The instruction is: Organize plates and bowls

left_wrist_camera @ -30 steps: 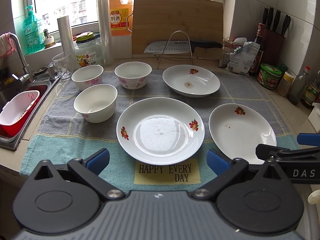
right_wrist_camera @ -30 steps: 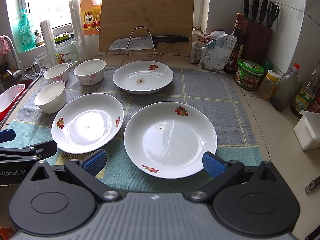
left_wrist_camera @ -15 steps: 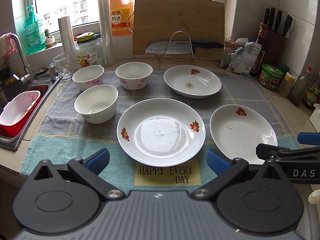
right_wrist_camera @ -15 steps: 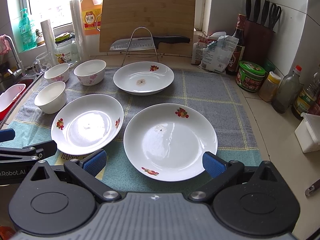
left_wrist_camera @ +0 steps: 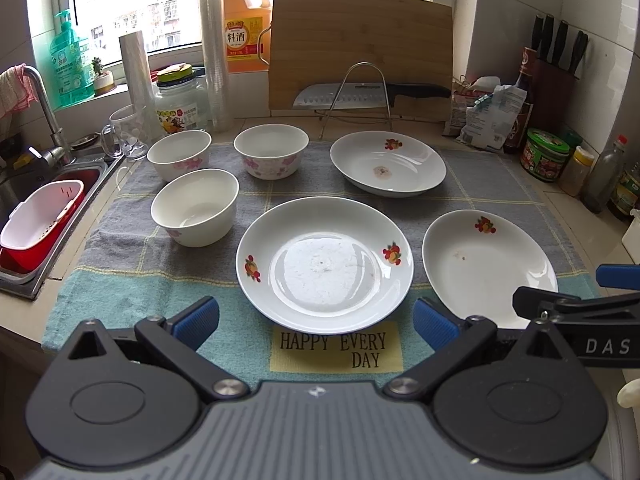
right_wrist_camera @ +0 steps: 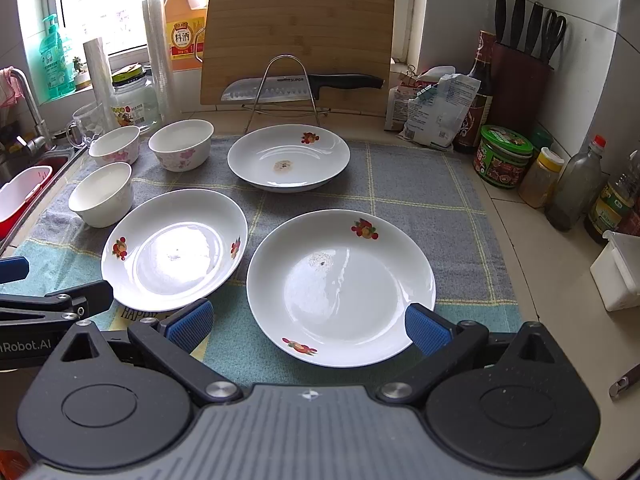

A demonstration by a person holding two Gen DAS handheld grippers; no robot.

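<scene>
Since a second ago both cameras have crept slightly forward and down, so the dishes sit a little lower and larger in each picture, while nothing on the towel has shifted. In the left wrist view, the left gripper [left_wrist_camera: 316, 320] fills the bottom of the frame with its blue pads spread wide and nothing between them; the centre plate [left_wrist_camera: 324, 264] lies just beyond the pads at mid-frame, above the "HAPPY EVERY DAY" label [left_wrist_camera: 336, 350] on the towel [left_wrist_camera: 120, 296]. To its right, in the lower right, sits the right plate [left_wrist_camera: 480, 264], partly covered by the right gripper's finger entering from the right edge. The far plate [left_wrist_camera: 388, 166] lies at upper centre right, in front of the cutting board [left_wrist_camera: 360, 40] and the knife [left_wrist_camera: 360, 94] on its wire stand. Three bowls [left_wrist_camera: 196, 206] cluster at left of centre, apart from one another, with the sink [left_wrist_camera: 48, 200] at the far left edge. In the right wrist view, the right gripper [right_wrist_camera: 308, 328] is likewise released, pads wide apart, and the right plate [right_wrist_camera: 340, 284] lies between and just beyond them at lower centre. The centre plate [right_wrist_camera: 176, 248] is at left, just beside it, the far plate [right_wrist_camera: 288, 158] at upper centre, and the bowls [right_wrist_camera: 100, 194] at the left edge.
</scene>
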